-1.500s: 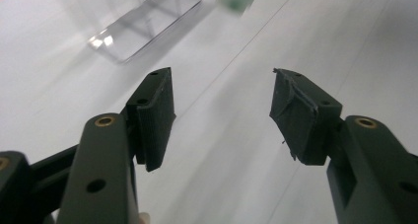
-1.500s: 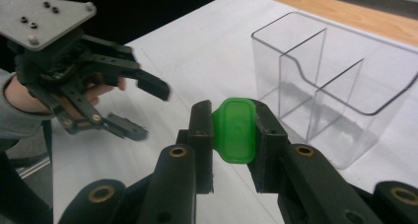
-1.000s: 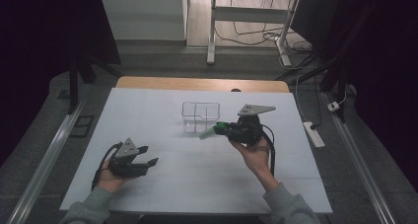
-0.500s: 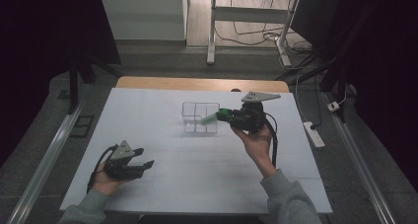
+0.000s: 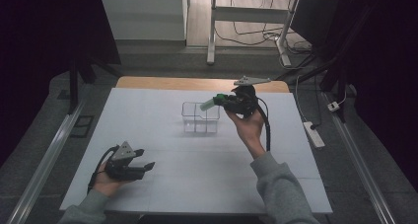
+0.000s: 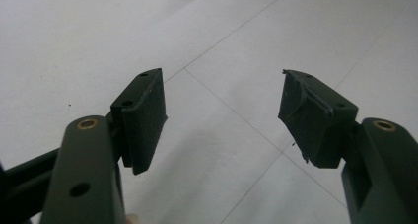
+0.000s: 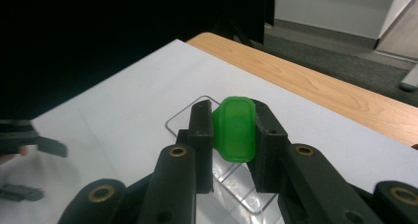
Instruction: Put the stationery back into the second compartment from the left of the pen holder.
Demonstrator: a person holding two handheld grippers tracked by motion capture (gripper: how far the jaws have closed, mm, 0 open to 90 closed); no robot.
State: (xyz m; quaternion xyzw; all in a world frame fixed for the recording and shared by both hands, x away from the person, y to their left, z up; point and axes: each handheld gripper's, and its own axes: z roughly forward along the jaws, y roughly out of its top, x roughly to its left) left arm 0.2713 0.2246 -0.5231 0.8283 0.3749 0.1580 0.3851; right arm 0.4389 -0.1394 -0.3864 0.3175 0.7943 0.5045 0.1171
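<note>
While my right gripper point(image 5: 217, 101) clamps green piece point(image 7: 236, 129) above clear box point(image 5: 200, 118), left gripper point(image 5: 145, 166) gapes empty, jaws just opening, over worktop point(image 5: 162, 184).

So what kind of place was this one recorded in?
Probably a lab or workshop recording station, not a home: a white-covered table in a dark room, bare desk legs and loose cables on the floor behind, and a power strip beside the table.
</note>
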